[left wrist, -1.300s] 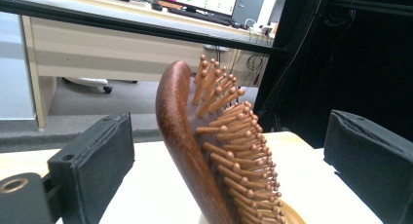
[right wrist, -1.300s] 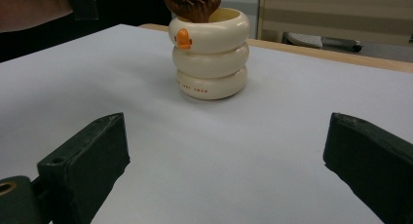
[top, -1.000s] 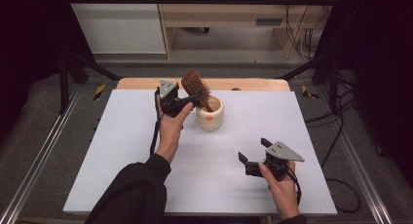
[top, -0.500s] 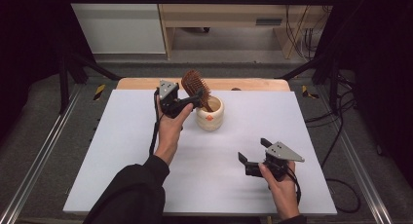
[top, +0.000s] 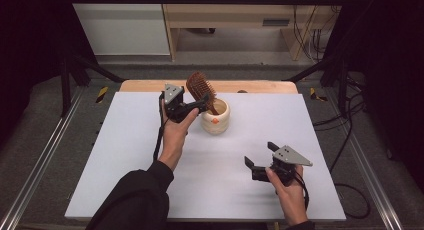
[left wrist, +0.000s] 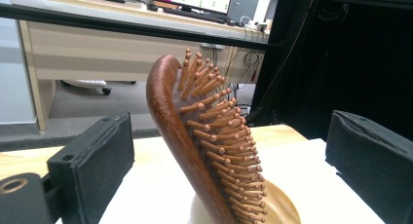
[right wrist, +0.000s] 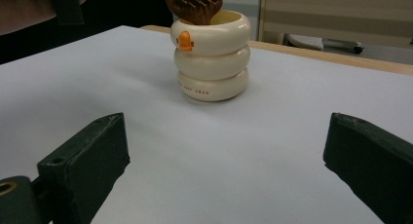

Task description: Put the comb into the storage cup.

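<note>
Left gripper (top: 196, 106) is standing with jaws spread around the brush (left wrist: 195, 136), which is leaning handle-down in the cup (top: 216, 121). Next, probably: close squarely. Right gripper (top: 260, 162) is idling, unclenched.

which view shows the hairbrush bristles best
The left gripper view: the wooden hairbrush stands between open jaws, every bristle distinct, its lower end in the cream cup. The high view shows the whole brush, small. The right gripper view catches just its bristly lower part above the cup's rim.

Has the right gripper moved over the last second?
No. In the high view the right gripper sits at the same spot relative to the white table's near edge.
</note>
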`<state>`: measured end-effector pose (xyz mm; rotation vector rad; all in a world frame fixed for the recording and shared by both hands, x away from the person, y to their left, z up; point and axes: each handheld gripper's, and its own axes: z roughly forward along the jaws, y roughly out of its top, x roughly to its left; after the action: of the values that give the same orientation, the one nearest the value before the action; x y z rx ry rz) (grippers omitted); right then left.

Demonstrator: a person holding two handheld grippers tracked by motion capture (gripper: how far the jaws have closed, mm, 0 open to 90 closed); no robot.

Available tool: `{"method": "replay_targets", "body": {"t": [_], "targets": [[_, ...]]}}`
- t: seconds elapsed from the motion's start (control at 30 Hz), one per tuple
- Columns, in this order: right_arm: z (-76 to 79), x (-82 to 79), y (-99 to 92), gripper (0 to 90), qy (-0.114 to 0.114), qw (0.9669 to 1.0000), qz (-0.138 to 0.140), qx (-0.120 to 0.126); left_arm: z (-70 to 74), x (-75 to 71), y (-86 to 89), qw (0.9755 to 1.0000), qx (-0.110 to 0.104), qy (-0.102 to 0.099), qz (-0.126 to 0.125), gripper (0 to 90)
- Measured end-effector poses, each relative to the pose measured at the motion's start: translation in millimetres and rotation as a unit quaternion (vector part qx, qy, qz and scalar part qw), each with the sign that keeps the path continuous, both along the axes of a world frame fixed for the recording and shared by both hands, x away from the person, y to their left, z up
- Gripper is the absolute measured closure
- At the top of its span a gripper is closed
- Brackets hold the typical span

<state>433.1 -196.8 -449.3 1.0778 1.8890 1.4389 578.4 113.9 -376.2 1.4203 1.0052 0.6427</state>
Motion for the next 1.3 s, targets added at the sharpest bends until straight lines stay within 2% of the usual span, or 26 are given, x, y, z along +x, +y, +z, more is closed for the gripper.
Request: {"method": "replay_targets", "body": {"t": [0.3, 0.4, 0.63, 0.73, 1.0, 1.3], "targets": [[0.0, -0.1, 0.4, 3.1, 0.000, 1.0000, 0.000, -0.001, -1.6, -4.4, 1.3, 1.0000, 0.002, -0.001, -0.004, 3.7], [-0.2, 0.0, 0.6, 3.1, 0.000, 1.0000, 0.000, -0.001, -3.7, -6.9, -1.0, 0.9999, 0.014, 0.003, -0.006, 3.9], [0.0, -0.3, 0.1, 3.1, 0.001, 1.0000, 0.000, -0.001, -2.1, -13.0, 0.6, 0.9998, 0.014, 0.007, -0.009, 3.7], [0.0, -0.3, 0.2, 3.1, 0.000, 1.0000, 0.000, -0.001, -0.9, -15.6, 2.0, 0.9997, 0.021, 0.006, -0.008, 3.7], [0.5, -1.0, 0.7, 3.1, 0.000, 1.0000, 0.000, 0.001, 1.1, -29.0, 5.2, 0.9988, 0.047, 0.002, -0.015, 3.5], [0.8, -2.0, 2.6, 3.1, 0.000, 1.0000, 0.004, 0.001, -3.5, -50.4, 9.4, 0.9981, 0.057, 0.013, -0.021, 3.9]]}}
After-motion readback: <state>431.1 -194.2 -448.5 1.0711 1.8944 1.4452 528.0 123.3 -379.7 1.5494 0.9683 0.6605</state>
